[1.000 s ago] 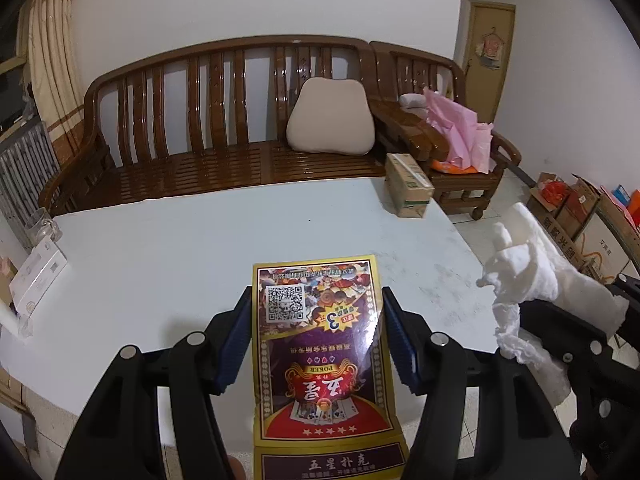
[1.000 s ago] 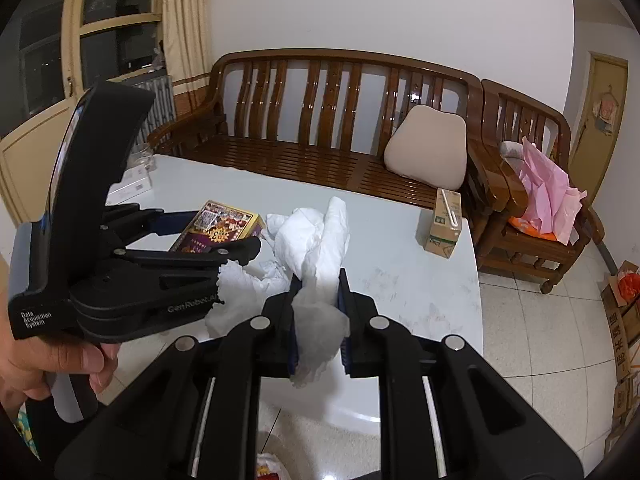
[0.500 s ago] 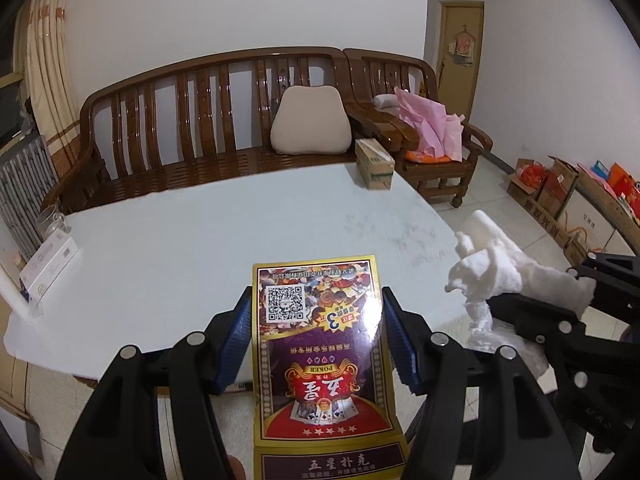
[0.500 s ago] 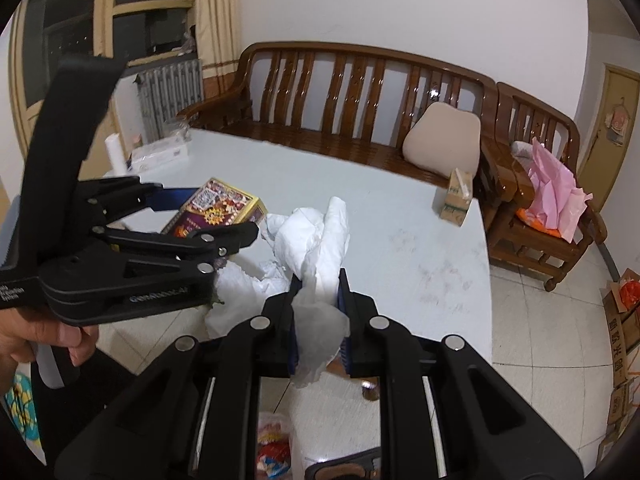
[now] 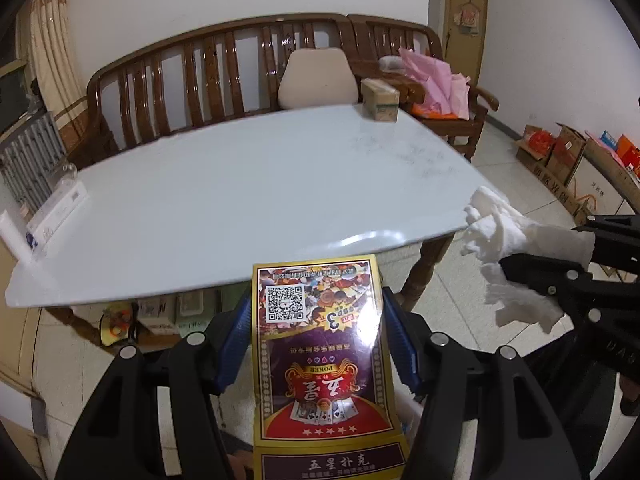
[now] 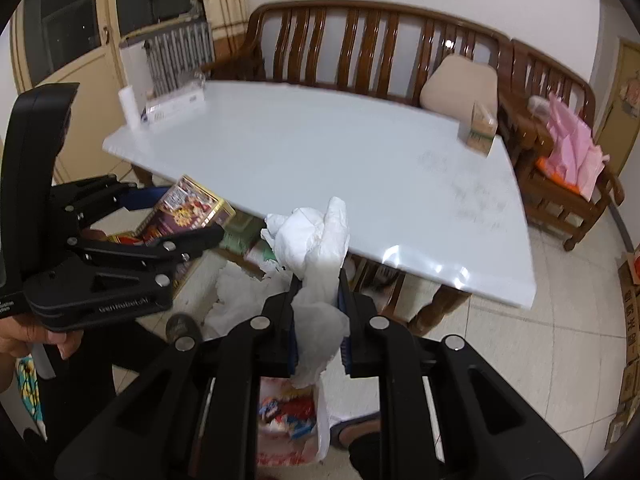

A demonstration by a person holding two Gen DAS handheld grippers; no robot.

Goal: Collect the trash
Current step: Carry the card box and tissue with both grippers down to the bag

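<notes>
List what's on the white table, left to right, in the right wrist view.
White roll → clear packaged box → small cardboard carton at the far right corner of the table.

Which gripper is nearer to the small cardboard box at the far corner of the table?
Right, slightly. The right gripper, shut on crumpled tissue, is on the small cardboard box's side of the table; the left gripper, holding the card box, is further over.
</notes>
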